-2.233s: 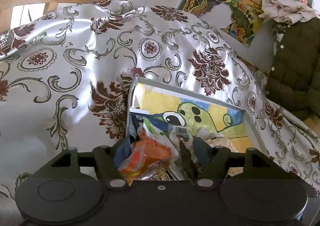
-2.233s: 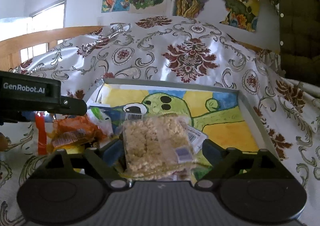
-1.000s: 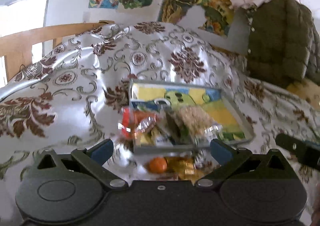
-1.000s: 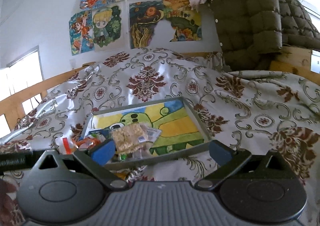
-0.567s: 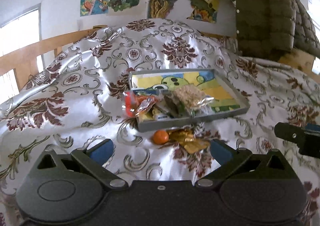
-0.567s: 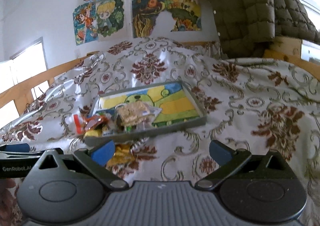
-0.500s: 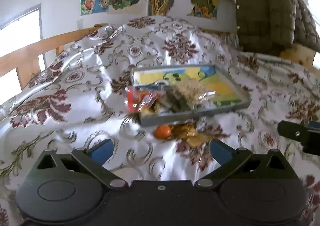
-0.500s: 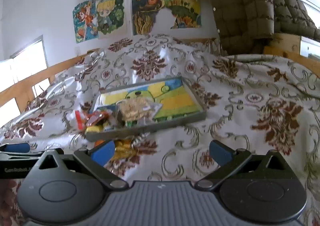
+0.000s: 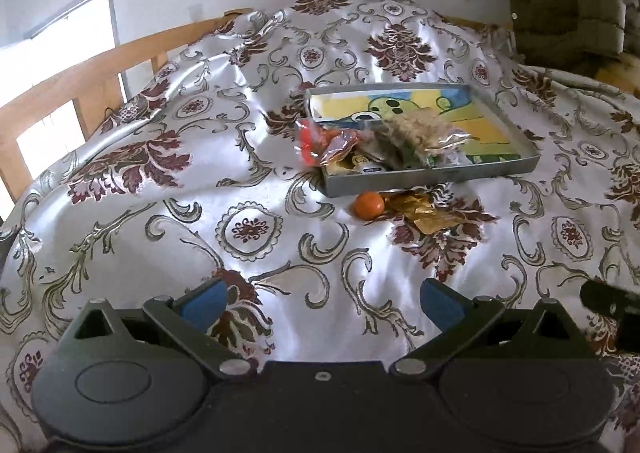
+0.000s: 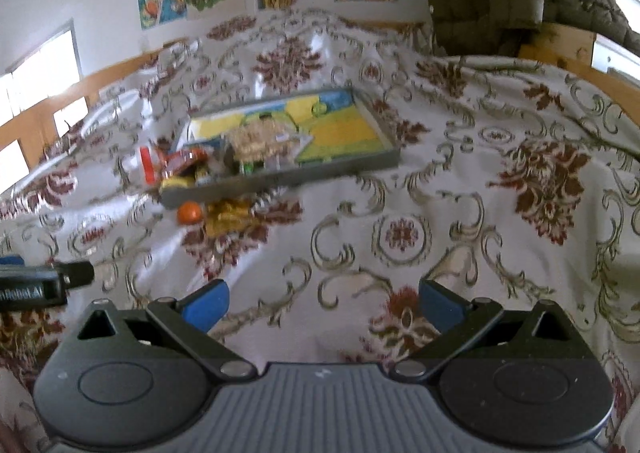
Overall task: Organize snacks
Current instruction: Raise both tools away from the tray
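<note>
A: We see both grippers with nothing in them. The left gripper (image 9: 322, 303) has its blue fingers (image 9: 204, 301) spread wide, and the right gripper (image 10: 324, 303) has its fingers (image 10: 438, 303) just as far apart.

B: Agreed. We hold both well short of the tray (image 9: 516, 141), above the patterned bedspread (image 9: 248, 157).

A: Where do we find the snacks?

B: Most are heaped in the tray's near left corner. We make out a rice-cake pack (image 9: 420, 129) on top and an orange-red packet (image 9: 320, 143) hanging over the tray's left edge.

A: In the right view we find the same pile, with the pack (image 10: 260, 143) uppermost and the tray (image 10: 376, 157) slightly blurred.

B: Two things lie outside it on the bedspread, just beside the near wall: an orange (image 9: 368, 205) and a gold wrapper (image 9: 424, 211), close to each other.

A: The rest of the tray's cartoon-printed floor is bare.
</note>
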Available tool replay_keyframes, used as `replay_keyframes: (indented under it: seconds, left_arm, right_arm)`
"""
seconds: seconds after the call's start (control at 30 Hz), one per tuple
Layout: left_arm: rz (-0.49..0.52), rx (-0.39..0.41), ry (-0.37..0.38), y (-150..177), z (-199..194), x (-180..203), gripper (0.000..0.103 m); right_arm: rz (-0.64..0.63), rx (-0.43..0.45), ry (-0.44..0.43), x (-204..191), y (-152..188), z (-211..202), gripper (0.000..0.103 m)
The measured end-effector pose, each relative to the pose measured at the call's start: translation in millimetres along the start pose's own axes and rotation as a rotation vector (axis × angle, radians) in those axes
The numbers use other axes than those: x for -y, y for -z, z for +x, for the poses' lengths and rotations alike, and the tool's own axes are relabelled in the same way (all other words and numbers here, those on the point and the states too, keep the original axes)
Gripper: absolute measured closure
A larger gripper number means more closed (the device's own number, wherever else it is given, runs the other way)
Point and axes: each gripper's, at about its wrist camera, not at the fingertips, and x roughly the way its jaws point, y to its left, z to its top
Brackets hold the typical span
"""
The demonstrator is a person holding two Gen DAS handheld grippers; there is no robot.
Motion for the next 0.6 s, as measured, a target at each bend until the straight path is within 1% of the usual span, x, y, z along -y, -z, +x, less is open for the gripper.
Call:
replay_keyframes:
  seconds: [0.23, 0.4, 0.53, 0.6]
  left_arm:
    - [0.012, -0.026, -0.017, 0.1, 5.7, 3.4, 0.001]
    - [-0.008, -0.058, -0.023, -1.3, 13.7, 0.8, 0.001]
    - [-0.024, -0.076, -0.02, -4.5, 21.2, -3.3, 0.001]
    - [-0.014, -0.072, -0.023, -9.6, 25.6, -2.5, 0.001]
  right_arm:
    - [0.012, -0.037, -0.014, 0.3, 1.7, 6.9, 0.0]
    - [0.009, -0.083, -0.041, -1.7, 0.4, 15.0, 0.0]
    - [-0.02, -0.108, -0.076, -6.9, -7.2, 19.5, 0.0]
    - [-0.029, -0.102, -0.087, -8.4, -14.4, 19.1, 0.0]
